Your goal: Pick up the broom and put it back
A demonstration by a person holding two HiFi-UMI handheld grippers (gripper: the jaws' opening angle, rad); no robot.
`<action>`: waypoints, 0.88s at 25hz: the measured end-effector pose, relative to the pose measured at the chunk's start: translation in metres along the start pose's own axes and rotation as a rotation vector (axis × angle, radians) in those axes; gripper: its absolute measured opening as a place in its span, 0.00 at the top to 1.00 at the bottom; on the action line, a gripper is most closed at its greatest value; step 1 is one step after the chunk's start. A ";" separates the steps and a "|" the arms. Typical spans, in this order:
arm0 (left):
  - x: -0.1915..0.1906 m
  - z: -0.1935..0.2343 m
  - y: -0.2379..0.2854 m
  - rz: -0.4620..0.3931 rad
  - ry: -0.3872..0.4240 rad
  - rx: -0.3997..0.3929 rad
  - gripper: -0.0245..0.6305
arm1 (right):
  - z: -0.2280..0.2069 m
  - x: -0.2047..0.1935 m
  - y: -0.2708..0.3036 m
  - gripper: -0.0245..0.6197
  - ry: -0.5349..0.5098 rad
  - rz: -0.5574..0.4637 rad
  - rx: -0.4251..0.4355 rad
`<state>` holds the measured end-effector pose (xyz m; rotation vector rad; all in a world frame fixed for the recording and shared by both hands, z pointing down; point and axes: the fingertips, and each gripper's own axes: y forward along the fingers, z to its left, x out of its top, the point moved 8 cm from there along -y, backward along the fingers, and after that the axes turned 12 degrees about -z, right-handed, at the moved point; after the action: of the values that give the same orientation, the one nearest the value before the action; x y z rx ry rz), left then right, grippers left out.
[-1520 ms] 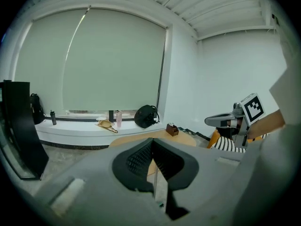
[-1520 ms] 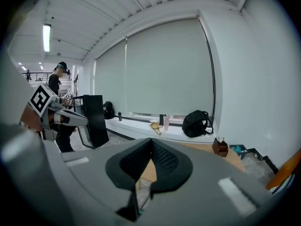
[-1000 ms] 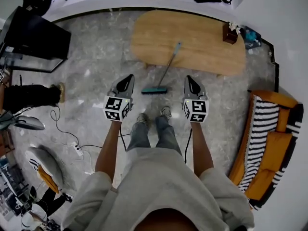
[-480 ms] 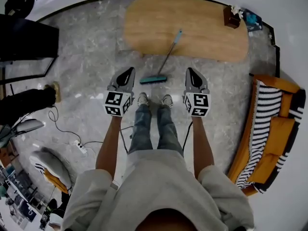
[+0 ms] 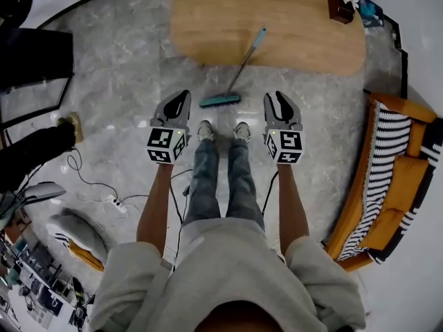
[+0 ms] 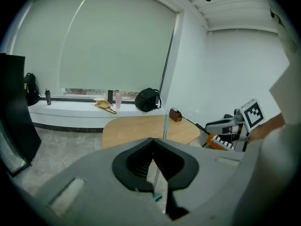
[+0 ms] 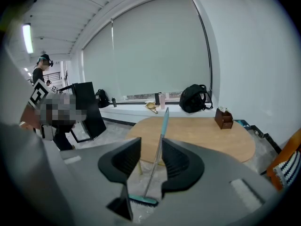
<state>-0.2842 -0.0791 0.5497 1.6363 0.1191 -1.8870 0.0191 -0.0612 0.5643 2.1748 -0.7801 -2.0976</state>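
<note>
Broom [image 5: 220,101] stood at twelve o'clock, beyond and between both tongs: left tongs [image 5: 183,95] clenched empty, right tongs [image 5: 277,97] just opening, empty.

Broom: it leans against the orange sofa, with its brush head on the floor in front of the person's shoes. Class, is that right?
No, the support is wrong. The broom leans against the wooden table, as the head view shows. Its brush head is on the floor in front of the person's shoes.
</note>
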 end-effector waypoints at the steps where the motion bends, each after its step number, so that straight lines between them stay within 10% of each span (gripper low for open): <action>1: -0.003 0.000 0.002 0.003 -0.002 0.001 0.97 | 0.000 -0.005 0.002 0.70 0.005 0.007 0.007; 9: -0.024 0.005 0.012 0.023 -0.020 0.008 0.97 | 0.002 -0.036 0.019 0.42 0.020 0.050 0.049; 22: -0.040 0.014 0.013 0.048 -0.047 0.035 0.97 | -0.020 -0.052 0.099 0.42 0.060 0.098 0.029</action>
<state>-0.2886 -0.0805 0.5941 1.6024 0.0277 -1.8999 0.0063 -0.1356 0.6499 2.1548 -0.8974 -1.9780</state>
